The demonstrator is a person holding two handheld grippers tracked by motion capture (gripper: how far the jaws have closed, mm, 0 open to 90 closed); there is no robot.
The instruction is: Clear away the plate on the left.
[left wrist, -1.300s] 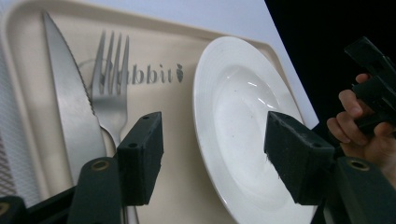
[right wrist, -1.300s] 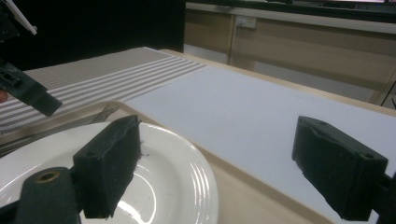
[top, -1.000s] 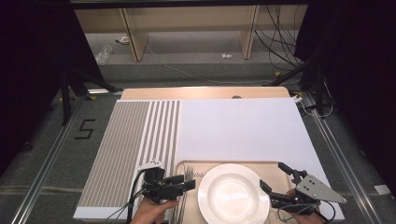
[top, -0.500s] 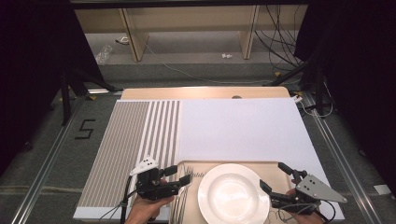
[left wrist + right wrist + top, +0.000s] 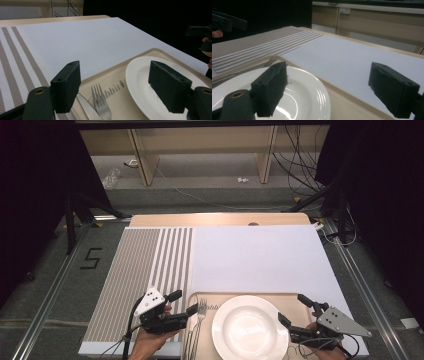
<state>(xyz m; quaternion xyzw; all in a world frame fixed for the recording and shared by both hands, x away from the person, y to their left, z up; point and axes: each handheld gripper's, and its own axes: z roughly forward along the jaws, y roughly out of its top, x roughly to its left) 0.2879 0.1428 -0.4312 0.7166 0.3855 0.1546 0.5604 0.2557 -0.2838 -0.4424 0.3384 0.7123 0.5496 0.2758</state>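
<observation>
White china sits at the near edge of the table: a round plate (image 5: 248, 327) resting on a beige tray (image 5: 285, 297), with a fork (image 5: 198, 316) and a knife (image 5: 86, 107) lying side by side on the tray just left of the plate. From the bottom edge the left hand (image 5: 150, 342) comes in low, and its left gripper (image 5: 183, 303) lies nearly level, pointing right toward the fork; its jaws have just been opening and stand spread with nothing between them, the fork tines just below and ahead of the gap in the left gripper view. Its grey plate tilts up and to the left over the striped mat (image 5: 135, 275). On the other side the right hand (image 5: 322, 342) holds the right gripper (image 5: 296, 309) low over the tray's right end, pointing left and away toward the plate's rim. Its jaws are also spread wide and empty, one above the plate's edge, the other out over the white mat (image 5: 260, 257).
</observation>
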